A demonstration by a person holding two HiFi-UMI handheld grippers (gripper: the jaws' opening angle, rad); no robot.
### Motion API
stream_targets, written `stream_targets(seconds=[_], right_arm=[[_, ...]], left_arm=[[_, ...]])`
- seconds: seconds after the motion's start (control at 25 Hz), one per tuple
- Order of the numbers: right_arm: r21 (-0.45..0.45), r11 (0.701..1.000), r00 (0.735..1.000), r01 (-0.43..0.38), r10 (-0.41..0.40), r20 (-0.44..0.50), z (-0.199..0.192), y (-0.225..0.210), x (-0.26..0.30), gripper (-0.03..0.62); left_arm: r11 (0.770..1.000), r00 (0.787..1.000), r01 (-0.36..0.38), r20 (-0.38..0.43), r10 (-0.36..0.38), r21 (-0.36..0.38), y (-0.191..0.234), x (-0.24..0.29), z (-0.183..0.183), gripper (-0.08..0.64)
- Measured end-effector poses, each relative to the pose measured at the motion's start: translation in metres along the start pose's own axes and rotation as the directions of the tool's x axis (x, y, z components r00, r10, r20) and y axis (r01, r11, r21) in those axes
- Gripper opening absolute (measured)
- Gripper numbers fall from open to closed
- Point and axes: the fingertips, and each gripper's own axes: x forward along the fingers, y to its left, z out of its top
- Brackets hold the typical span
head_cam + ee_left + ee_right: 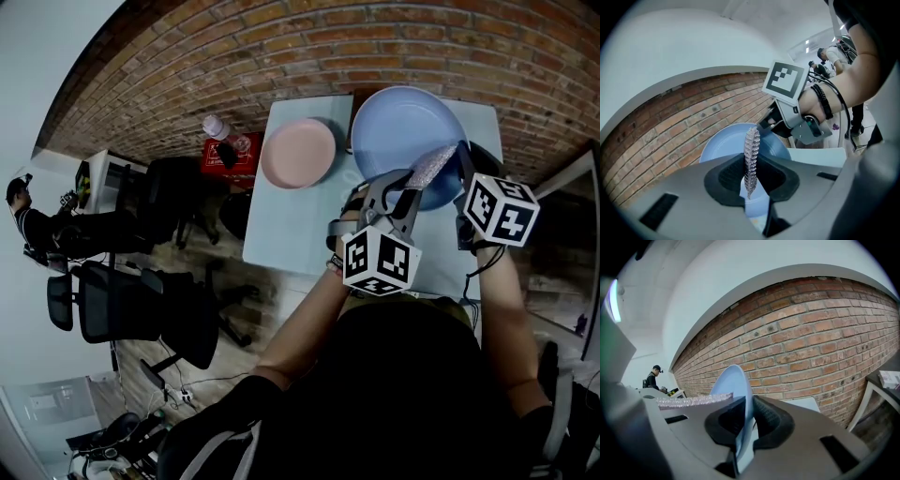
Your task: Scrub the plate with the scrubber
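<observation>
A large blue plate (pixel 403 127) is lifted off the table and tilted. My right gripper (pixel 463 169) is shut on its right rim; in the right gripper view the plate (pixel 736 390) stands edge-on between the pads of that gripper (pixel 743 427). My left gripper (pixel 411 190) is shut on a flat silvery scrubber (pixel 433 166), whose far end lies against the plate's near face. In the left gripper view the scrubber (pixel 751 154) rises thin from the left gripper (pixel 751 183), in front of the plate (pixel 719 145). The scrubber (pixel 691 401) also shows at the left of the right gripper view.
A pink plate (pixel 298 153) lies on the pale table (pixel 281 234), left of the blue one. A red box (pixel 232 153) and a bottle (pixel 216 127) stand beside the table's left edge. Black office chairs (pixel 131 300) and a person (pixel 28 220) are further left. A brick wall (pixel 281 47) runs behind.
</observation>
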Motion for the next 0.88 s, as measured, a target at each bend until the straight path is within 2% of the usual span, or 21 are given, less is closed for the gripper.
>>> stream_targets(seconds=[0.24,0.44,0.64,0.88], right_arm=[[0.011,1.0,1.0,0.002,-0.002,0.006,-0.001,0.002,-0.006,0.048],[0.02,1.0,1.0,0.001,-0.002,0.016,0.001,-0.002,-0.012,0.048],[0.061,0.998,0.999,-0.004,0.002,0.033,0.004,-0.009,-0.018,0.048],[0.093,0.996,0.999,0.0,-0.004,0.048,0.006,-0.015,-0.022,0.048]], left_arm=[[0.999,0.999,-0.028,0.042,0.027,0.032,0.018,0.009,0.025,0.078],[0.996,0.997,-0.066,0.045,0.064,0.056,0.037,0.017,0.033,0.078],[0.988,0.991,-0.132,0.008,0.131,0.079,0.063,0.018,0.025,0.078],[0.977,0.977,-0.196,-0.062,0.202,0.088,0.089,0.011,-0.003,0.078]])
